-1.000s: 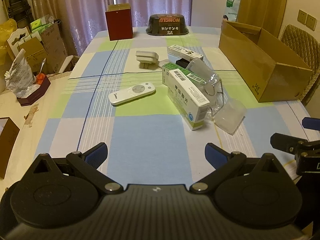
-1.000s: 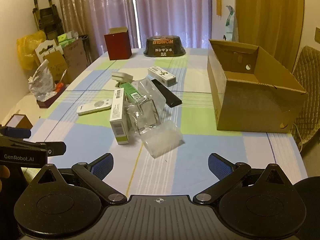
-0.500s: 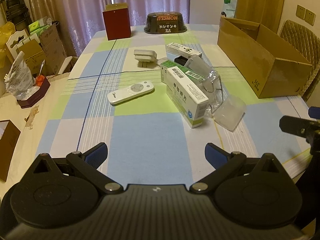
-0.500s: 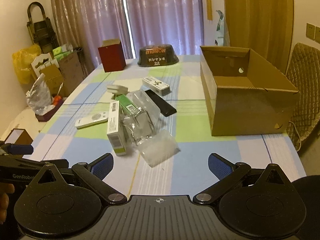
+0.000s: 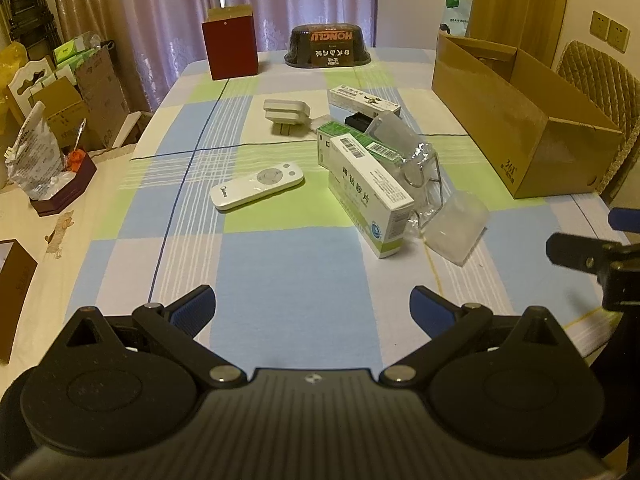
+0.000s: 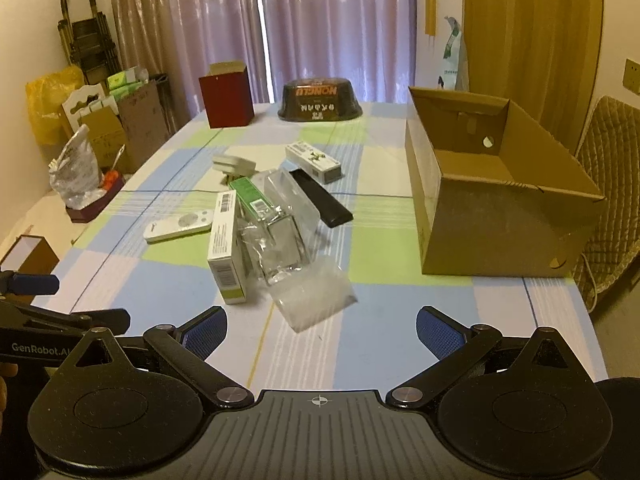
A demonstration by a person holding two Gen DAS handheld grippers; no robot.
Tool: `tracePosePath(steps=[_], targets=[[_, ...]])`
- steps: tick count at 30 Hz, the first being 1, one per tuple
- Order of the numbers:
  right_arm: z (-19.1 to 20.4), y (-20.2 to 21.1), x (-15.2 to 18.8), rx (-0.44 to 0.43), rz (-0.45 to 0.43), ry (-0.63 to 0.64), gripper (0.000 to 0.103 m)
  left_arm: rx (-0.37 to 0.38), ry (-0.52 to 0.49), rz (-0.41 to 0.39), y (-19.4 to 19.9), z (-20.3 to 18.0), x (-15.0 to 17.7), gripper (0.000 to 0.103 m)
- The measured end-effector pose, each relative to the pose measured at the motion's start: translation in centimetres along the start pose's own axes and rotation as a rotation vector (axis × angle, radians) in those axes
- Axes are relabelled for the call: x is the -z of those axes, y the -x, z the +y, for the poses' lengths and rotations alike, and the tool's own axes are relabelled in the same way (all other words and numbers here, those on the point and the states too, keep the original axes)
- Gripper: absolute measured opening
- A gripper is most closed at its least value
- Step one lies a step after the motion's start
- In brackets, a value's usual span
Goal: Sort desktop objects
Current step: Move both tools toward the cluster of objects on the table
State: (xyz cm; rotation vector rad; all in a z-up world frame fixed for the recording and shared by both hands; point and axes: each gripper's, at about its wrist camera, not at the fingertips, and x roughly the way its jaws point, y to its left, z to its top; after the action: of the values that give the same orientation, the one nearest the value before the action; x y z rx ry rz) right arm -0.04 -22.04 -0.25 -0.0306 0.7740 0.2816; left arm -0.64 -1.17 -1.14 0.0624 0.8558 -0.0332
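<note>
A pile of small objects lies mid-table: a white remote (image 5: 258, 186) (image 6: 179, 225), a white-green medicine box (image 5: 370, 194) (image 6: 227, 247), a green box (image 6: 253, 200), clear plastic packaging (image 5: 454, 228) (image 6: 298, 248), a black remote (image 6: 321, 203), a white plug adapter (image 5: 286, 115) (image 6: 234, 165) and another white box (image 5: 363, 100) (image 6: 313, 161). An open brown cardboard box (image 5: 516, 120) (image 6: 492, 196) stands at the right. My left gripper (image 5: 312, 314) is open and holds nothing, well short of the pile. My right gripper (image 6: 322, 330) is open too, near the front edge.
A checked cloth covers the table (image 5: 280, 264). At the far end stand a dark red box (image 5: 230, 48) and a black bowl-shaped container (image 5: 326, 46). A quilted chair (image 6: 608, 200) sits right of the table. Bags and cartons (image 5: 52, 120) crowd the floor at the left.
Both grippers have risen and drawn back a little, so the table looks farther off. The objects on the table have not moved. Both stay open.
</note>
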Motion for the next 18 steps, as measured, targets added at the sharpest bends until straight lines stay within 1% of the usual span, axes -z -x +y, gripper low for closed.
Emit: tracePosePath(steps=[9, 12, 15, 18], targets=[[-0.7, -0.9, -0.2, -0.019, 0.035, 0.004, 0.103, 0.014, 0.009, -0.041, 0.1, 0.2, -0.7, 0.102], [-0.9, -1.2, -0.2, -0.030, 0.051, 0.006, 0.103, 0.007, -0.010, -0.053, 0.0, 0.3, -0.9, 0.102], [-0.9, -1.7, -0.1, -0.034, 0.071, 0.015, 0.103, 0.023, -0.015, -0.041, -0.1, 0.4, -1.3, 0.102], [-0.9, -2.2, -0.1, -0.037, 0.090, 0.024, 0.103, 0.034, -0.016, -0.004, -0.5, 0.4, -1.6, 0.102]])
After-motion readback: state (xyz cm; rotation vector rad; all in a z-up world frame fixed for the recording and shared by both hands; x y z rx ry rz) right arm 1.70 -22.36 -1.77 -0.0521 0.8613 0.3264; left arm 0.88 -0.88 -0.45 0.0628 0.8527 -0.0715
